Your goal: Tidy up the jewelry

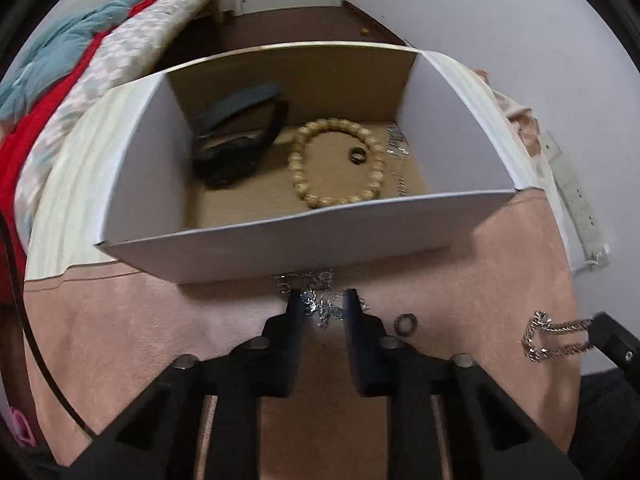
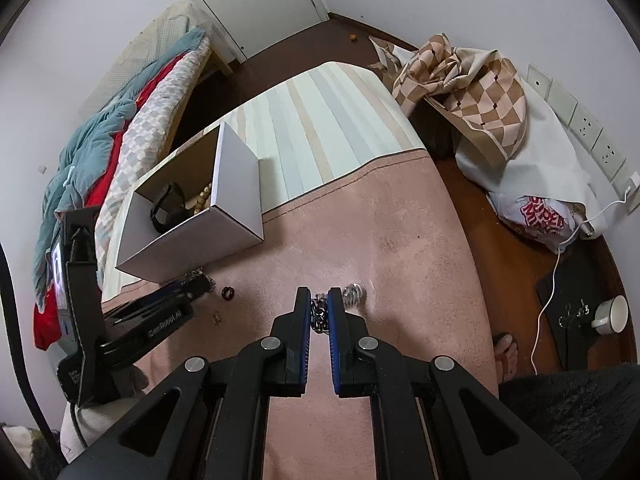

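Observation:
An open white cardboard box (image 1: pixel 280 236) stands on a pink cloth. It holds a wooden bead bracelet (image 1: pixel 338 162), a dark ring (image 1: pixel 357 156), a black watch (image 1: pixel 236 136) and a thin silver chain (image 1: pixel 398 148). My left gripper (image 1: pixel 322 300) is just before the box's near wall, its fingers closed partway around a tangled silver necklace (image 1: pixel 316 298). A dark ring (image 1: pixel 406 324) lies on the cloth to its right. My right gripper (image 2: pixel 319 300) is shut on a thick silver chain bracelet (image 2: pixel 352 294), which also shows in the left wrist view (image 1: pixel 556 336).
The box (image 2: pixel 236 184) sits at the edge of a striped mattress (image 2: pixel 320 120). A bed with blankets (image 2: pixel 100 152) is on the left. Checked fabric (image 2: pixel 460 88), a plastic bag (image 2: pixel 540 216), wall sockets and a white cup (image 2: pixel 610 314) are on the right.

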The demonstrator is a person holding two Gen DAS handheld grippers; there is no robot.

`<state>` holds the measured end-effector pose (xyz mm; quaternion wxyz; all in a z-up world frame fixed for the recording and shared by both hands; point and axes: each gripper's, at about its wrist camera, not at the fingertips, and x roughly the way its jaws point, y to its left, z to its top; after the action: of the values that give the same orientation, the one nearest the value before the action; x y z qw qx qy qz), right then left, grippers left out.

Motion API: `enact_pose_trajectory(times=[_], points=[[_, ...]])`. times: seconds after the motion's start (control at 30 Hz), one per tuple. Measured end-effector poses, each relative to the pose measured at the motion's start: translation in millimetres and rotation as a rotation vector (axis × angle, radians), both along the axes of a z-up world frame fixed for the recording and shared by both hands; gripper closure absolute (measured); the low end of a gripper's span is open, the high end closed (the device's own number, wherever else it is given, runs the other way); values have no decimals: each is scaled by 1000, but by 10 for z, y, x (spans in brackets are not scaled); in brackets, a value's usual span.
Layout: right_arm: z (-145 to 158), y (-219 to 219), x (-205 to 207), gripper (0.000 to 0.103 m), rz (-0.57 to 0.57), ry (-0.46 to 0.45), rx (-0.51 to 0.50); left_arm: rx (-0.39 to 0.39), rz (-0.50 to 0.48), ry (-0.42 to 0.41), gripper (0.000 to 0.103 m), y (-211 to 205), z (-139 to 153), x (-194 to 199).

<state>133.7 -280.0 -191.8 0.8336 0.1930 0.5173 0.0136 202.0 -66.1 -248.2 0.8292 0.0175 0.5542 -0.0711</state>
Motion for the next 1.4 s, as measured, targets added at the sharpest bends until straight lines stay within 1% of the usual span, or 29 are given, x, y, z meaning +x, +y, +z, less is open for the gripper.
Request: enact_pose_trajectory(times=[0.1, 0.2, 0.33, 0.47, 0.53, 0.6, 0.73, 0.83, 0.9, 1.0, 1.1, 1.2, 1.4], points=[[25, 22, 19, 94, 5, -8, 3, -44, -2, 0, 101, 51, 32, -42], [102, 25, 32, 94, 5, -23, 17, -103, 9, -9, 101, 187, 171, -143], [278, 31, 29, 94, 11, -57, 37, -168, 0, -26, 101, 340, 460, -279], [534, 76, 63, 95, 30, -103, 61, -216, -20, -76, 101, 423, 868, -332], [674, 115, 100, 95, 45, -126, 73, -237, -29, -95, 101, 445, 1042, -311], [836, 170, 167, 95, 67, -151, 86, -255, -43, -128, 101, 459, 1280, -284], [1158, 334, 354, 95, 127, -202, 109, -276, -64, -184, 101, 501, 1663, -75], [1390, 502, 556, 95, 180, -241, 104, -270, -57, -211, 101, 578, 1812, 126], [1484, 644, 723, 95, 219, -258, 79, -253, -48, -214, 101, 627, 1812, 262], [1461, 801, 963, 95, 261, -238, 61, -251, -28, -172, 101, 720, 1663, 470], [1318, 953, 1194, 95, 300, -187, 41, -246, -13, -117, 101, 800, 1455, 642], [1097, 1082, 1396, 95, 334, -118, 35, -249, 4, -74, 101, 855, 1285, 743], [775, 1236, 1599, 95, 381, -47, 24, -258, 13, -27, 101, 885, 1096, 844]])
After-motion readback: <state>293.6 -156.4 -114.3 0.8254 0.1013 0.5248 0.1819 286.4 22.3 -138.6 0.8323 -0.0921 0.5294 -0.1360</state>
